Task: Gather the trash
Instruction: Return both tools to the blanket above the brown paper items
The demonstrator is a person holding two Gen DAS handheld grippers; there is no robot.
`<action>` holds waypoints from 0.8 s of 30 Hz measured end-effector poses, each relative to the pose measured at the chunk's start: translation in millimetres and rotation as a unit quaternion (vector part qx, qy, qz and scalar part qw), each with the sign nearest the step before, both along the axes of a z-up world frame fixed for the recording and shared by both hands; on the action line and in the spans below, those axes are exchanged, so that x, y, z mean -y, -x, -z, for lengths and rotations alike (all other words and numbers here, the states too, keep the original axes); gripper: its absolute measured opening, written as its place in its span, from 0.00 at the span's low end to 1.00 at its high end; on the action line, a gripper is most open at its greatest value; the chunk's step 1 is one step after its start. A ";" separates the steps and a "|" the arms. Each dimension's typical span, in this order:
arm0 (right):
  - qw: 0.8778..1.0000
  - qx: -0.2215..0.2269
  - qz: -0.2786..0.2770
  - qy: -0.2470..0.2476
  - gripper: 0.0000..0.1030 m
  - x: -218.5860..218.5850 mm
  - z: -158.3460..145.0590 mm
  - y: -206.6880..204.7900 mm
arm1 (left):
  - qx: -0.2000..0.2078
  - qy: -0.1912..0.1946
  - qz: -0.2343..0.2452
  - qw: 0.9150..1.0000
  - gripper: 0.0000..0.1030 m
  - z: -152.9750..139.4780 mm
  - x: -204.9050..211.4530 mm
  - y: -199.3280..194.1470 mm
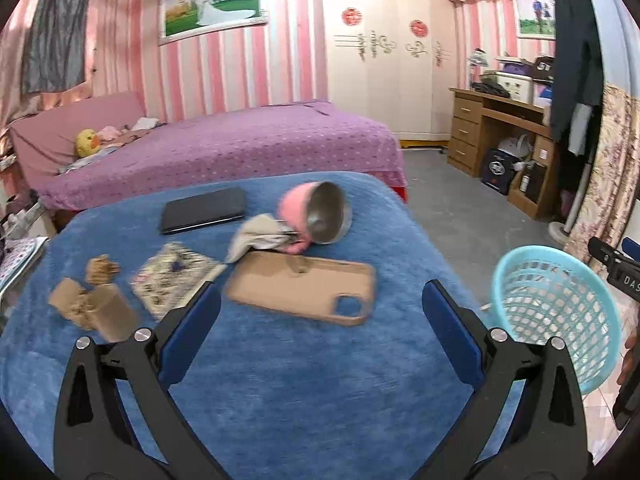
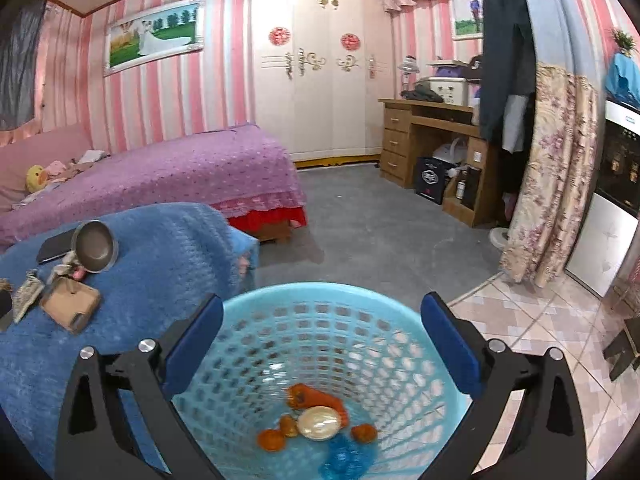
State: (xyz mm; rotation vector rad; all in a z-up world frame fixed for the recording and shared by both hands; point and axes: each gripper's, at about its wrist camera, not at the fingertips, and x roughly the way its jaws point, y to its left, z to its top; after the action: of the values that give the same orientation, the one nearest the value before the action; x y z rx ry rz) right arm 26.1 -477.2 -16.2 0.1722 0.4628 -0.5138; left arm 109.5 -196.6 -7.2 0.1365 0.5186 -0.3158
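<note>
Both sets of jaws gape empty; the basket (image 2: 320, 360) holds blurred orange scraps (image 2: 316, 398), its near rim cut off.

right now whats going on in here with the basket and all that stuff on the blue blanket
A person is clearing trash with two grippers. The right hand-held gripper hangs open over the blue basket, which already holds orange peels and a small lid. The left hand-held gripper is open and empty above the blanket, facing cardboard scraps and a phone case.
</note>
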 end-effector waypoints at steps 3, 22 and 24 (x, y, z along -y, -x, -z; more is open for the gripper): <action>1.000 -0.001 -0.022 -0.001 0.94 -24.7 -3.1 -12.8 | 0.002 -0.003 -0.022 1.000 0.95 -3.5 -30.6 -6.3; 0.994 -0.028 -0.110 0.002 0.94 -156.3 3.4 -78.2 | -0.025 0.017 -0.132 0.991 0.95 7.4 -205.3 -54.3; 0.993 -0.030 -0.116 0.001 0.94 -166.1 5.1 -82.5 | -0.027 0.010 -0.144 0.989 0.95 10.0 -219.6 -59.1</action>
State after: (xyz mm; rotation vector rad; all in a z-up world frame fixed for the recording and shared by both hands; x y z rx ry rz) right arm 108.6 -311.1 -21.2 0.0993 0.5340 -0.2927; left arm 168.5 23.0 -17.3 0.0335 0.5803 -0.0429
